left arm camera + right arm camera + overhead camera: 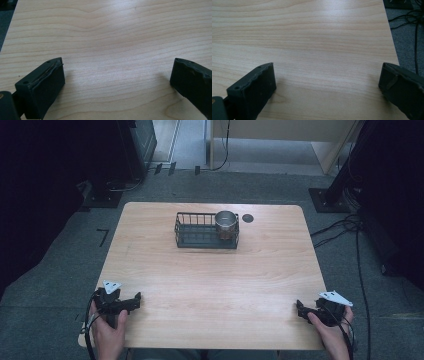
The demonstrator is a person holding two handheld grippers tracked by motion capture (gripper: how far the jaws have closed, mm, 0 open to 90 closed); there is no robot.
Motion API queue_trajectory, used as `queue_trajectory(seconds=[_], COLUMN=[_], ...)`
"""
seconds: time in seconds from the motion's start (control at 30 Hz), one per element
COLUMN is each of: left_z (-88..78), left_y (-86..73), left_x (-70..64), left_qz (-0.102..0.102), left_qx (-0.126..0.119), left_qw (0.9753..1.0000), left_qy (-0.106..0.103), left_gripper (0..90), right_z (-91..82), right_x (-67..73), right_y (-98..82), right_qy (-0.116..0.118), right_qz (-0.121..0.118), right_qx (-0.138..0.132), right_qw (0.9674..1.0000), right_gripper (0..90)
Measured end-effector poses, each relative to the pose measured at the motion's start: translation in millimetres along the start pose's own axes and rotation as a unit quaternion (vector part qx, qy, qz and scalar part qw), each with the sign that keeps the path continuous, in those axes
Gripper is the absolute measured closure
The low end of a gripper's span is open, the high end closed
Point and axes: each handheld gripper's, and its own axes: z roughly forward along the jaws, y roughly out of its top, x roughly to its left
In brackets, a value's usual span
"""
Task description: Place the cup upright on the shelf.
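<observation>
Both the left gripper [131, 301] and right gripper [302, 309] rest wide-jawed, empty, at the near edge; the shiny steel cup [226, 221] stands inside the black wire basket [192, 233], well apart; likely start, next a long forward reach.

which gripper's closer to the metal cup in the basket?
Right, slightly. The metal cup stands in the right end of the basket. The right gripper rests at the table's near right corner, the left gripper at the near left, both open.

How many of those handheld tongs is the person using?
2. The left tongs sit at the near left corner of the table, the right tongs at its near right corner. Both are open and hold nothing.
</observation>
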Motion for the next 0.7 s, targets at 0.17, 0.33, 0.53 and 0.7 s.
queue_trajectory(seconds=[0.17,0.33,0.53,0.7], left_z=[0.0,0.0,0.3,0.3], left_y=[0.0,0.0,0.4,0.4], left_x=[0.0,0.0,-0.8,-0.8], left_qz=[0.000,0.000,-0.003,-0.004], left_qx=[0.000,0.000,0.001,0.001], left_qw=[1.0000,1.0000,1.0000,1.0000], left_qy=[0.000,0.000,0.003,0.003], left_gripper=[0.0,0.0,0.0,0.0], right_z=[0.4,0.5,0.5,0.5], right_x=[-0.3,-0.3,-0.2,-0.3], right_y=[0.1,0.1,0.1,0.1], right_qy=[0.000,0.000,0.000,0.000], right_qz=[0.000,0.000,0.000,0.000], right_qx=[0.000,0.000,0.000,0.000], right_qw=[1.0000,1.0000,1.0000,1.0000], right_gripper=[0.0,0.0,0.0,0.0])
